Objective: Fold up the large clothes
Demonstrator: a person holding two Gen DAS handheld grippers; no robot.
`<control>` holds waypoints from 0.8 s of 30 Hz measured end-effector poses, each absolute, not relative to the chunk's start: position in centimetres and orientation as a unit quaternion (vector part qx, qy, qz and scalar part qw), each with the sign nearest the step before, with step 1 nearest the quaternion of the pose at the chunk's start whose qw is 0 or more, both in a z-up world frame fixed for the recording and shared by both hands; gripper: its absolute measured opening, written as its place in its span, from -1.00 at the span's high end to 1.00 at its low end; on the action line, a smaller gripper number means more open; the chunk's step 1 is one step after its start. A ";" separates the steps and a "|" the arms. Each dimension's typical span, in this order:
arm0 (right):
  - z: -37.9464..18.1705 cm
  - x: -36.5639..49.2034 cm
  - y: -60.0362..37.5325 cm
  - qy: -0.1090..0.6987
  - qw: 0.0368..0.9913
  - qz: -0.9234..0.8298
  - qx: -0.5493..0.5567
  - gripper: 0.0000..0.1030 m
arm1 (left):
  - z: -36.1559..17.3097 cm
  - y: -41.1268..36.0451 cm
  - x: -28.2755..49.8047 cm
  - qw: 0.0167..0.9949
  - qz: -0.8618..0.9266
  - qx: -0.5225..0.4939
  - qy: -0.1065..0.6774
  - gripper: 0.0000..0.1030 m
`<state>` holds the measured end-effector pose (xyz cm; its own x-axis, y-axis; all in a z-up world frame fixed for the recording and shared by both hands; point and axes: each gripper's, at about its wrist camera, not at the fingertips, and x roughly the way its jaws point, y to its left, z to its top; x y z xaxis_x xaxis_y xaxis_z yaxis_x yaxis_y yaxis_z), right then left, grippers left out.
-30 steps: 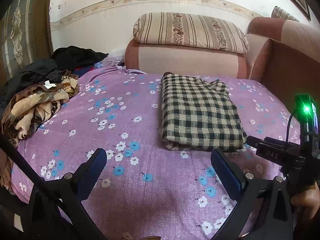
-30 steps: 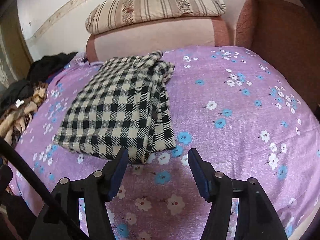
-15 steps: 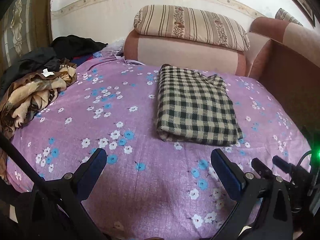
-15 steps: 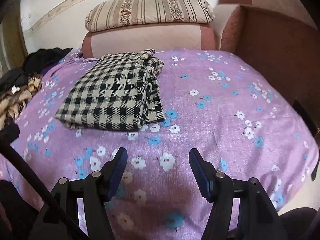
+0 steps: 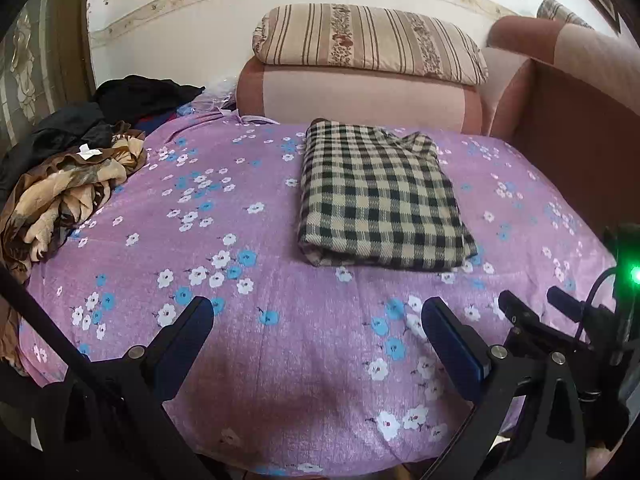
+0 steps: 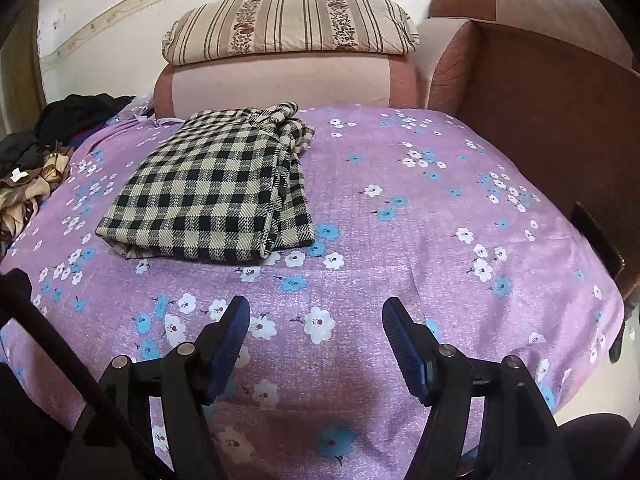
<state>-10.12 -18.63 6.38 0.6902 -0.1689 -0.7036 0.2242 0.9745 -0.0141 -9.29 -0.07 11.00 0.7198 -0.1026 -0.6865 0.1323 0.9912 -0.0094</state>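
Note:
A black-and-cream checked garment (image 5: 380, 200) (image 6: 216, 192) lies folded into a flat rectangle on the purple flowered bedsheet (image 5: 280, 340) (image 6: 440, 240). My left gripper (image 5: 316, 320) hovers over the sheet's near edge, well short of the garment, open with nothing between its blue pads. My right gripper (image 6: 316, 320) is also near the front edge, to the right of the garment; its jaws are opening and hold nothing. In the left wrist view the right gripper's body with a green light (image 5: 628, 276) shows at the right edge.
A heap of unfolded clothes, brown-patterned (image 5: 68, 192) and black (image 5: 132, 96), sits at the bed's left side. A striped pillow (image 5: 368, 44) rests on a pink bolster (image 5: 352, 96) at the head. A brown upholstered side panel (image 6: 540, 120) bounds the right.
Both grippers have drawn back toward the bed's near edge, so the folded garment sits farther away. The right gripper's jaws have widened slightly.

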 end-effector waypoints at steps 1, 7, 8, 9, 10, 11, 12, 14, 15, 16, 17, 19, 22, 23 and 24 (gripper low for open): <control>6.4 -10.2 -18.6 0.379 0.918 -0.108 0.036 -0.42 | 10.8 -0.1 -9.4 0.926 -0.064 0.022 0.371 -1.00; 6.3 -10.7 -18.5 0.378 0.918 -0.118 0.031 -0.45 | 10.2 -0.3 -9.2 0.921 -0.061 0.026 0.384 -1.00; 6.3 -10.8 -18.6 0.378 0.917 -0.121 0.031 -0.46 | 10.1 -0.3 -9.2 0.921 -0.059 0.027 0.385 -1.00; 6.2 -10.9 -18.7 0.380 0.916 -0.127 0.030 -0.47 | 10.0 -0.4 -9.2 0.921 -0.057 0.029 0.385 -1.00; 6.1 -11.0 -18.9 0.381 0.914 -0.132 0.031 -0.48 | 9.8 -0.4 -9.1 0.920 -0.057 0.030 0.388 -1.00; 6.0 -11.2 -19.1 0.383 0.913 -0.138 0.032 -0.49 | 9.6 -0.4 -9.1 0.918 -0.058 0.031 0.391 -1.00; 5.9 -11.2 -19.2 0.386 0.911 -0.142 0.034 -0.50 | 9.4 -0.4 -9.0 0.916 -0.058 0.032 0.395 -1.00; 5.5 -11.2 -19.4 0.393 0.907 -0.149 0.034 -0.50 | 9.1 -0.5 -8.8 0.914 -0.057 0.032 0.401 -1.00; 5.2 -11.1 -19.3 0.398 0.904 -0.153 0.029 -0.50 | 8.9 -0.5 -8.7 0.913 -0.057 0.031 0.403 -1.00; 5.1 -11.0 -19.3 0.401 0.903 -0.155 0.025 -0.50 | 8.8 -0.5 -8.7 0.912 -0.059 0.030 0.406 -1.00; 5.0 -10.9 -19.2 0.403 0.902 -0.156 0.022 -0.50 | 8.7 -0.5 -8.6 0.910 -0.060 0.028 0.408 -1.00; 4.7 -10.7 -18.9 0.406 0.901 -0.155 0.018 -0.50 | 8.5 -0.5 -8.6 0.909 -0.062 0.026 0.411 -1.00; 4.4 -10.5 -18.5 0.408 0.900 -0.155 0.004 -0.50 | 8.3 -0.5 -8.4 0.908 -0.062 0.026 0.413 -1.00; 4.3 -10.4 -18.3 0.409 0.899 -0.155 -0.001 -0.50 | 8.2 -0.5 -8.4 0.908 -0.061 0.026 0.414 -1.00; 4.2 -10.3 -18.1 0.410 0.899 -0.155 -0.006 -0.51 | 8.2 -0.6 -8.4 0.907 -0.061 0.026 0.415 -1.00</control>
